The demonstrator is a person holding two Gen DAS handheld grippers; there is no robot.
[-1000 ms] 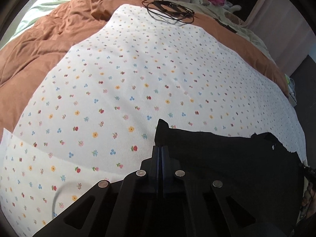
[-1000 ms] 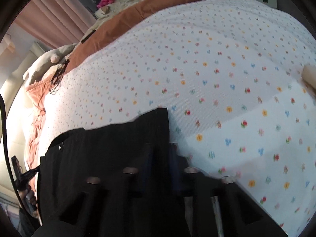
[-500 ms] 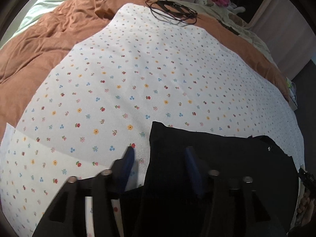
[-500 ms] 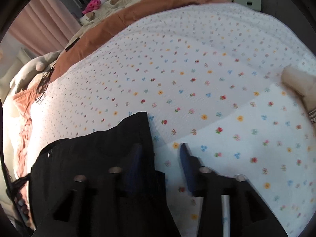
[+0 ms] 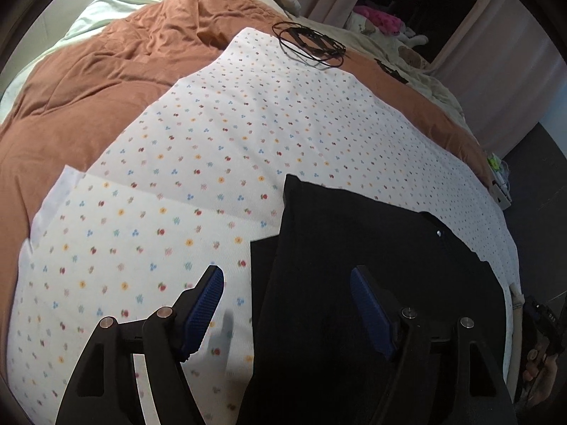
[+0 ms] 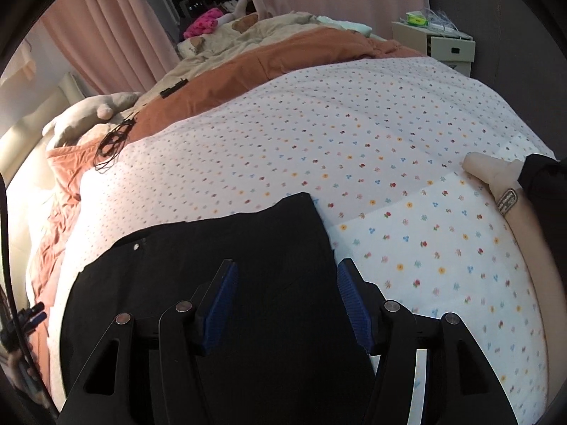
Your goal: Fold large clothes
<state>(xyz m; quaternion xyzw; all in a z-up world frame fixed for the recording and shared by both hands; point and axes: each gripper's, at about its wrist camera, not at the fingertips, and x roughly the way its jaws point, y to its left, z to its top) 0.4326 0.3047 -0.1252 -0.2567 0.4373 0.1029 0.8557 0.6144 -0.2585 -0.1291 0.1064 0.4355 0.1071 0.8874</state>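
Left wrist, floral sheet, rust duvet

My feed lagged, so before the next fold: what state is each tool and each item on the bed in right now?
Left tool: open, holding nothing.
Right tool: open, holding nothing.
Black garment: lying flat on the floral sheet, folded over itself, released.
Floral sheet: spread out over the bed, near corner folded over.
Orange duvet: rumpled, partly under the sheet.
Black cable: loosely coiled at the sheet's far edge.
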